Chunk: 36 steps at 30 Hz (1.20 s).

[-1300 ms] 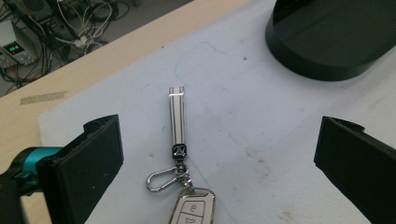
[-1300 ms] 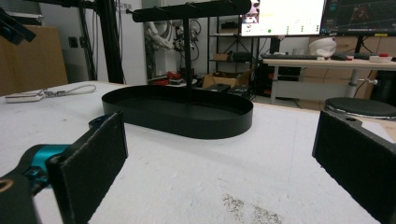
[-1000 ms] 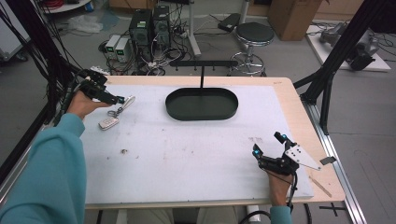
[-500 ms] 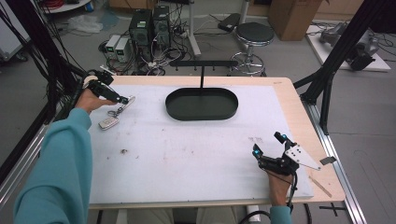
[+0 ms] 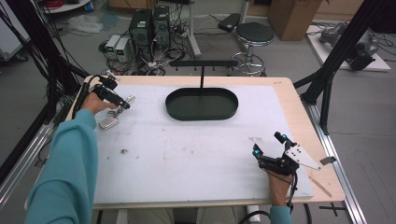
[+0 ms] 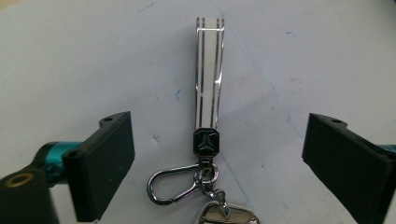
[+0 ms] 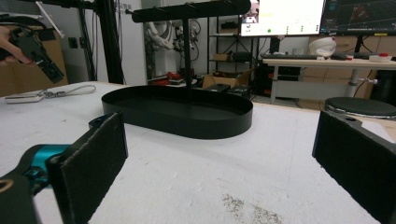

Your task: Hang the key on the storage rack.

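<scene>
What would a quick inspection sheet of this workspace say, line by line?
Surface: white table mat, scuffed, with small dark specks.
Job's things: keychain lying flat, with striped strap, snap hook and key fob; black oval tray with a T-shaped stand, empty.
Clutter: thin stick at the near right table edge.
Grippers: left hand-held gripper open, poised over the keychain; right hand-held gripper open, near the right front edge.
Cables: one trails from each gripper; a tangle lies on the floor beyond.
Surroundings: computer boxes, stool, cardboard box, black frame posts.
</scene>
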{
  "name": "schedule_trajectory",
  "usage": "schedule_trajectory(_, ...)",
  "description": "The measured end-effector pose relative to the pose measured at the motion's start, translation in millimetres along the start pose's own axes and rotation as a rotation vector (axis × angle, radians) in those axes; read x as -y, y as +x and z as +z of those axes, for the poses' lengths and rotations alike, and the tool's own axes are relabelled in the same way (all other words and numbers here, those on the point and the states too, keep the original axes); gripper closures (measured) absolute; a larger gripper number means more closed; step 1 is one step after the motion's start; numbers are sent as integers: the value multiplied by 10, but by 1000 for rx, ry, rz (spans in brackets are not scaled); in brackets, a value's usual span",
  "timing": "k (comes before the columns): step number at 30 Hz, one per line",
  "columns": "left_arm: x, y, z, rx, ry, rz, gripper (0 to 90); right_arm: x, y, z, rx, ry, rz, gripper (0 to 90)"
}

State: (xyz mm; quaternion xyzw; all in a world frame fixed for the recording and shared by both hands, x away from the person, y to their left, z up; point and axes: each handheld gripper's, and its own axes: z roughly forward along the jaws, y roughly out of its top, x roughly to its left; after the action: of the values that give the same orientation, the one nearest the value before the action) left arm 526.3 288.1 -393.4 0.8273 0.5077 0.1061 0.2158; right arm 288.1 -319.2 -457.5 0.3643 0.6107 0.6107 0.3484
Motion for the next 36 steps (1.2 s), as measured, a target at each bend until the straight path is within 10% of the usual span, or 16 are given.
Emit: schedule_trajectory(36, 7, -9, 184, -55, 112, -11, 627, 0, -2, 2, 1, -1, 0, 27)
